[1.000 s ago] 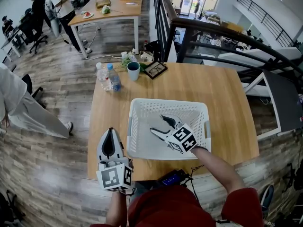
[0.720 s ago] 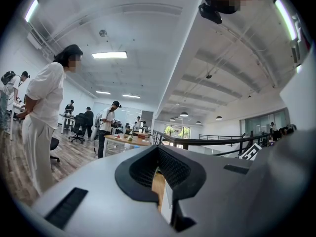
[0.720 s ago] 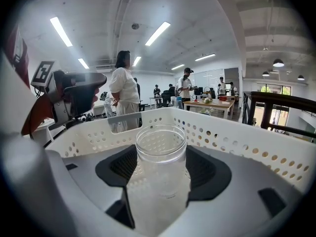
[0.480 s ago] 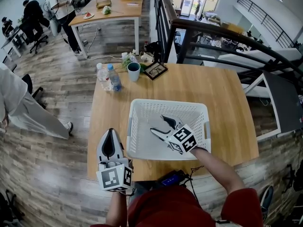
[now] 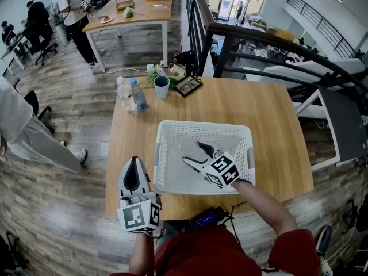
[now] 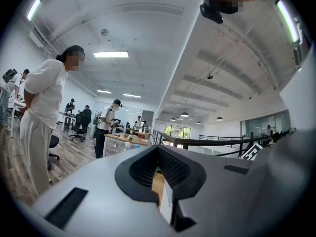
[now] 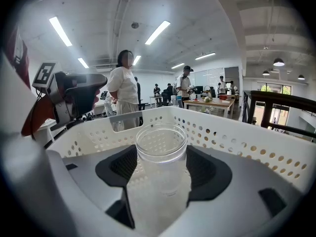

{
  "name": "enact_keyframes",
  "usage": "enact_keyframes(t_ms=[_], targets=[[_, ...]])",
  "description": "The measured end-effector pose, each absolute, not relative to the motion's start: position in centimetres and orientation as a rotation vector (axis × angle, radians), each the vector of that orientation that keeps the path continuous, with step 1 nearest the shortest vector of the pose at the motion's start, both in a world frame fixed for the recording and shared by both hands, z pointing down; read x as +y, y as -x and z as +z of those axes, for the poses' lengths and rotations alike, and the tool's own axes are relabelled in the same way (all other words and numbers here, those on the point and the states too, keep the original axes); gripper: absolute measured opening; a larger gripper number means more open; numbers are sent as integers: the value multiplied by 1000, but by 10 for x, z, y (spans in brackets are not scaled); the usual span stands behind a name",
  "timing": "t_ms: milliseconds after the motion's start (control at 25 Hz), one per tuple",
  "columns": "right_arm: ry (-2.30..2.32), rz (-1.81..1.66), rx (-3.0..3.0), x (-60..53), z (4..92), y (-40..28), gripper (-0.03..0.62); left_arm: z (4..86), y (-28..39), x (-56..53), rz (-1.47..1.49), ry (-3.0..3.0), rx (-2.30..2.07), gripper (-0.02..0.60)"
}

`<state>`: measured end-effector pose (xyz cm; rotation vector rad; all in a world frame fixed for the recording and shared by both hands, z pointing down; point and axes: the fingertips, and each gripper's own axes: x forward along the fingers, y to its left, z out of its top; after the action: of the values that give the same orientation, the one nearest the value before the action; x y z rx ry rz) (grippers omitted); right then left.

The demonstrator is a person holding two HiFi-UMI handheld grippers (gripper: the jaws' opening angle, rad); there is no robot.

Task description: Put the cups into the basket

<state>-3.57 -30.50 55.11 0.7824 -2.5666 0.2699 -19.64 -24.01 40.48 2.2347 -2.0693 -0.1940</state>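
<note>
A white perforated basket (image 5: 204, 126) sits on the wooden table (image 5: 270, 114). My right gripper (image 5: 192, 152) is down inside it, shut on a clear plastic cup (image 7: 160, 147) that stands upright between the pads (image 7: 205, 172). In the head view the clear cup is hard to make out. A teal cup (image 5: 162, 87) stands at the table's far left, well away from both grippers. My left gripper (image 5: 134, 161) rests at the table's near left edge, left of the basket. It is shut (image 6: 160, 181) with nothing in it.
Two water bottles (image 5: 131, 94) stand left of the teal cup. A framed picture (image 5: 188, 85) and some greenery (image 5: 154, 71) lie beside it. A dark device with a cable (image 5: 208, 216) sits at the near edge. A black railing (image 5: 259, 45) runs behind the table. People stand at the left.
Neither gripper has moved, and the cup is still held inside the basket. Only the people in the background have shifted.
</note>
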Motion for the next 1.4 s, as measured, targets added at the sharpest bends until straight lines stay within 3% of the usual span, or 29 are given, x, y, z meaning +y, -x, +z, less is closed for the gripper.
enact_keyframes(t_ms=[1400], targets=[[-784, 248, -2500, -305, 563, 30, 307, 399, 194, -240, -189, -2264, -2062, 0]])
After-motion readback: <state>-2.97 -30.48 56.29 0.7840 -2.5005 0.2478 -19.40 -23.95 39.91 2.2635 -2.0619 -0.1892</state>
